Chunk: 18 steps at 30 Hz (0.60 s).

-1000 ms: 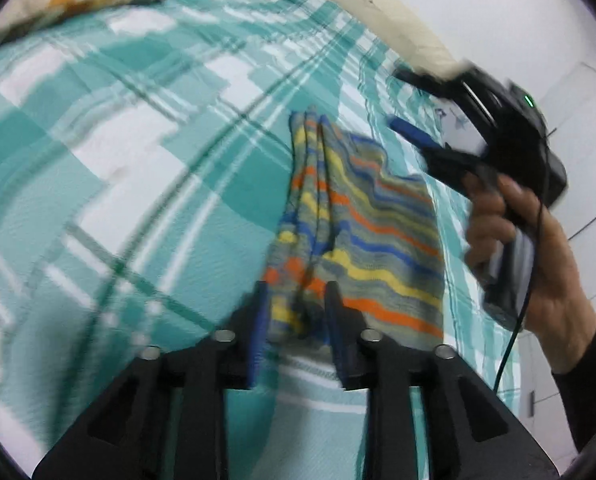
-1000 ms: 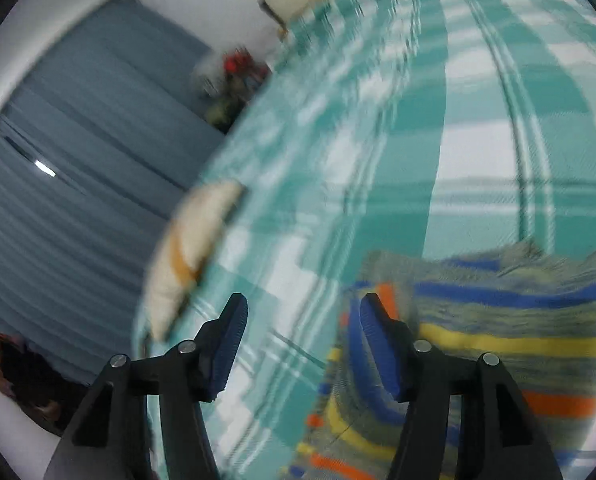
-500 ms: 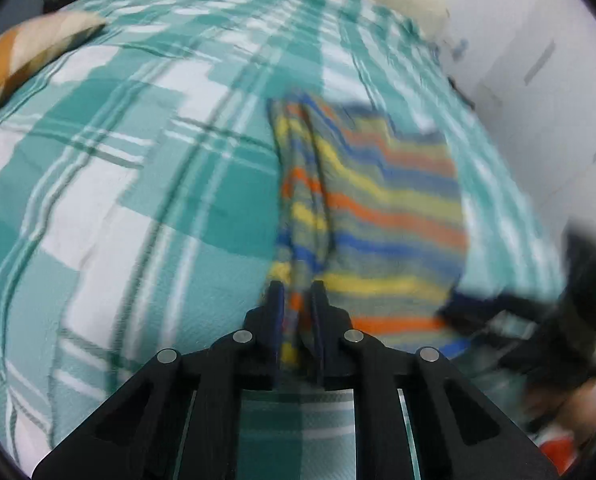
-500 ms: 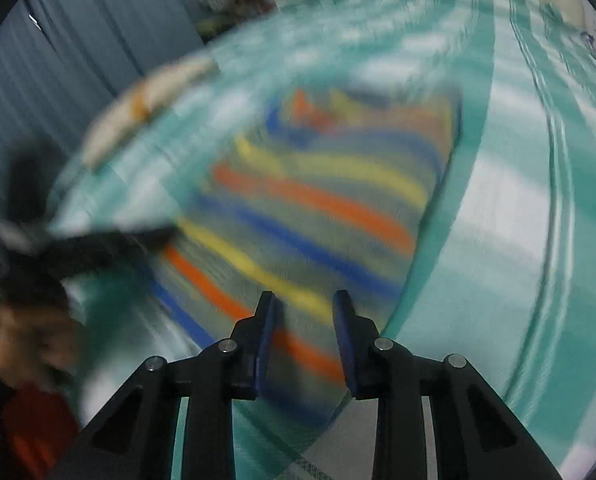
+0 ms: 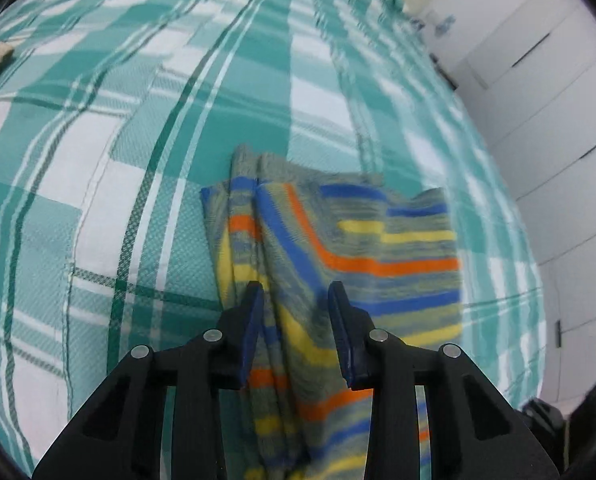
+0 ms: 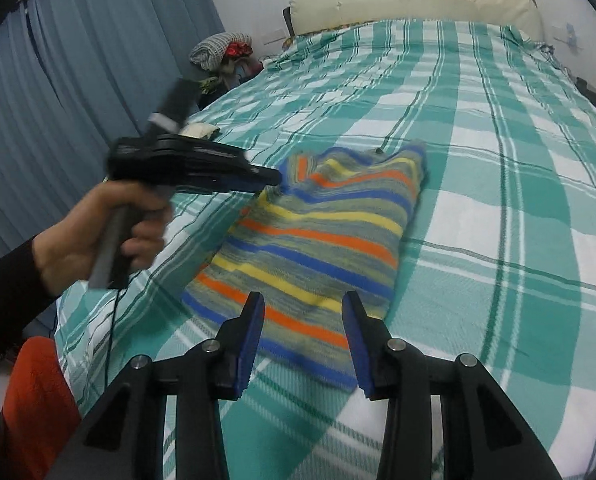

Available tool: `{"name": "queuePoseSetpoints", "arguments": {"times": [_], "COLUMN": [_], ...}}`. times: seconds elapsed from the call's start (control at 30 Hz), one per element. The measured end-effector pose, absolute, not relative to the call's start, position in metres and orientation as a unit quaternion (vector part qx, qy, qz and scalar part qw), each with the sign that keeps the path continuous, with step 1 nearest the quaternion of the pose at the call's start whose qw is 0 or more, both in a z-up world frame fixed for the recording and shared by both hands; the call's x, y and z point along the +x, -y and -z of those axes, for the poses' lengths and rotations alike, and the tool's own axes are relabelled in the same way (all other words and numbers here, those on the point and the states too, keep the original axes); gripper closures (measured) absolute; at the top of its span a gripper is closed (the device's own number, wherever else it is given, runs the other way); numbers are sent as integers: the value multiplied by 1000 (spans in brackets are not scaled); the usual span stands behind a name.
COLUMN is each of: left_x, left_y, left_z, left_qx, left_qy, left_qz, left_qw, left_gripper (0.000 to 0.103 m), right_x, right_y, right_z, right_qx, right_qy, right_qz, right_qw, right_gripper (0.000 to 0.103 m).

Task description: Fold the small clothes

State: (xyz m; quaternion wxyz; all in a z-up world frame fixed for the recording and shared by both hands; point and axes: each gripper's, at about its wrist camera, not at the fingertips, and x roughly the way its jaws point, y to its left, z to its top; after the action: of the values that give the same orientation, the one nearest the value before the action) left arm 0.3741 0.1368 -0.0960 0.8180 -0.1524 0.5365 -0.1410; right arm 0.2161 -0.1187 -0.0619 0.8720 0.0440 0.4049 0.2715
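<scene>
Both claws are opening: left claw (image 5: 295, 308) straddles the top's (image 6: 322, 236) bunched edge, unpinched; right claw (image 6: 302, 320) hovers empty over its near hem, releasing the fold on the bed (image 6: 498, 160).

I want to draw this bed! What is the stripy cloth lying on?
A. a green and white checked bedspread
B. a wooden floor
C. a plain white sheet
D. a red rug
A: the striped garment lies spread on a teal-green and white checked bedspread that covers the bed.
</scene>
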Motion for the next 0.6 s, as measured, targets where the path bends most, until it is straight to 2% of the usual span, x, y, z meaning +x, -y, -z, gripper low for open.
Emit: {"name": "queuePoseSetpoints", "arguments": {"times": [0.03,0.07,0.2,0.4,0.43,0.5,0.57,0.6], "left_x": [376,376,372,376,375,369,361,353], "left_y": [-135,-134,-139,-144,-144,-148,-155,-161], "left_z": [100,102,95,108,106,99,90,82], "left_qx": [-151,-151,-146,-139,-137,-136,-133,-133], "left_qy": [-538,-535,-511,-518,-516,-519,-509,-497], "left_qz": [139,140,125,114,116,114,108,113], "left_qw": [818,820,838,836,837,836,844,850], "left_gripper": [80,93,96,94,87,82,63,42], "right_x": [216,216,216,234,239,250,248,248], "right_y": [115,114,111,95,90,79,81,85], "right_z": [63,64,65,81,91,128,126,117], "right_qx": [42,37,14,29,33,25,27,32], "right_qy": [-405,-405,-402,-414,-428,-489,-483,-479], "right_qz": [-272,-273,-269,-290,-296,-282,-282,-284], "right_qw": [872,872,875,862,853,825,829,830], "right_gripper": [62,62,62,62,62,61,61,61]}}
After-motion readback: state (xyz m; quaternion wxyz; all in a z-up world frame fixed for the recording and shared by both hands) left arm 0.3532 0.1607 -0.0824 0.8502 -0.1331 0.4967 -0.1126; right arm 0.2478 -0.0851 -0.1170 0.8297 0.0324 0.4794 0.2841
